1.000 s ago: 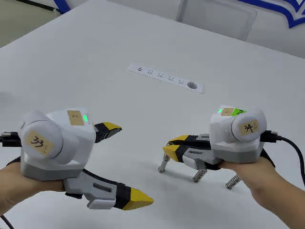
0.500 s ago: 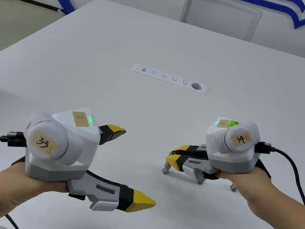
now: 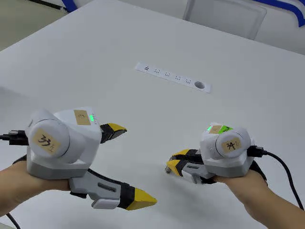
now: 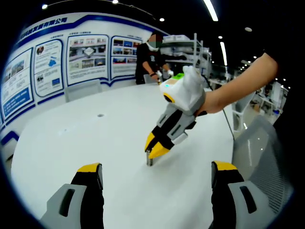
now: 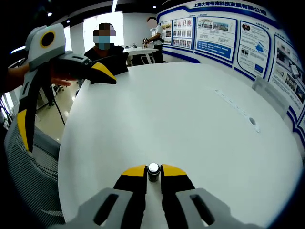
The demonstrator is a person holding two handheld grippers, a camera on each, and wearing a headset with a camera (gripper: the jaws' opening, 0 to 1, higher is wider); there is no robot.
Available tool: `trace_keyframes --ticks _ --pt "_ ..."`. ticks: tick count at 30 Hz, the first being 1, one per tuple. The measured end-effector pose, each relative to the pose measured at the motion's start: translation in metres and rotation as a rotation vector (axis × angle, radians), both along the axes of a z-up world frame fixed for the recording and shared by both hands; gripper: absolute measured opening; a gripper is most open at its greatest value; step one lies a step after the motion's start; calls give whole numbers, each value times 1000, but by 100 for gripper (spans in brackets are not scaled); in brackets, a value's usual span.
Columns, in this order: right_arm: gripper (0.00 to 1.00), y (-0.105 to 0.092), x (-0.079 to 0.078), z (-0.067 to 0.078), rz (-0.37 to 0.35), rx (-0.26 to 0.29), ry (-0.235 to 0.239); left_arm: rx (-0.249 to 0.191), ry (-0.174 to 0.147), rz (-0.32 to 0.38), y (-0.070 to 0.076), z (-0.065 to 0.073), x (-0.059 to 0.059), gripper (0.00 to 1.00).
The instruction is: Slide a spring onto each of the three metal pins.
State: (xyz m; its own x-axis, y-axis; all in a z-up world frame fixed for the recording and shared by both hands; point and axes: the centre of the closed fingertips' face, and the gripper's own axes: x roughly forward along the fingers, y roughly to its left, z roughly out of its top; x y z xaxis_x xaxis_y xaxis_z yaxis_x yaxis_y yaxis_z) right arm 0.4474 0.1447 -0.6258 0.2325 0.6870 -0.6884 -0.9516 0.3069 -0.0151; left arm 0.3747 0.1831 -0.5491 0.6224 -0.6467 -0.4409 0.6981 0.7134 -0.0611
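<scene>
One pin (image 3: 168,168) is in hand at this moment, and the head view places it low on the white table (image 3: 143,52), just ahead of the right gripper (image 3: 172,162), whose yellow tips are pinched together on it; the left gripper (image 3: 128,164) hovers well apart to the left with its jaws spread wide and nothing between them; a power strip (image 3: 174,77) lies flush in the table farther back.

From the left gripper view, the left gripper (image 4: 157,168) again stands released, its two tips far apart over bare table; beyond them the right gripper (image 4: 153,148) comes down at a slant and clenches the top of the pin (image 4: 149,160), which stands upright on the surface; a person (image 4: 151,57) works at another bench behind.

From the right gripper view, the right gripper (image 5: 153,174) has both tips closed snugly on the pin (image 5: 153,168), seen end-on as a small bright round cap; the left gripper (image 5: 64,102) hangs open at the upper left.

As for progress, my judgement is that one pin is being handled or steadied; whether a spring already sits on it is too small to tell, so the number of finished pins cannot be read from here.
</scene>
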Motion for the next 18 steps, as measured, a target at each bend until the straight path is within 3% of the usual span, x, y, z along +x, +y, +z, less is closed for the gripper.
trace_keyframes --ticks 7,15,18 --pt "17 -7 1 3 -9 -8 -3 -1 -9 2 -1 4 2 96" --pt "19 -18 1 29 -1 38 -19 -21 -6 -8 -7 10 1 97" --pt "20 -31 10 46 -35 62 -56 -1 -8 -16 -9 11 2 97"
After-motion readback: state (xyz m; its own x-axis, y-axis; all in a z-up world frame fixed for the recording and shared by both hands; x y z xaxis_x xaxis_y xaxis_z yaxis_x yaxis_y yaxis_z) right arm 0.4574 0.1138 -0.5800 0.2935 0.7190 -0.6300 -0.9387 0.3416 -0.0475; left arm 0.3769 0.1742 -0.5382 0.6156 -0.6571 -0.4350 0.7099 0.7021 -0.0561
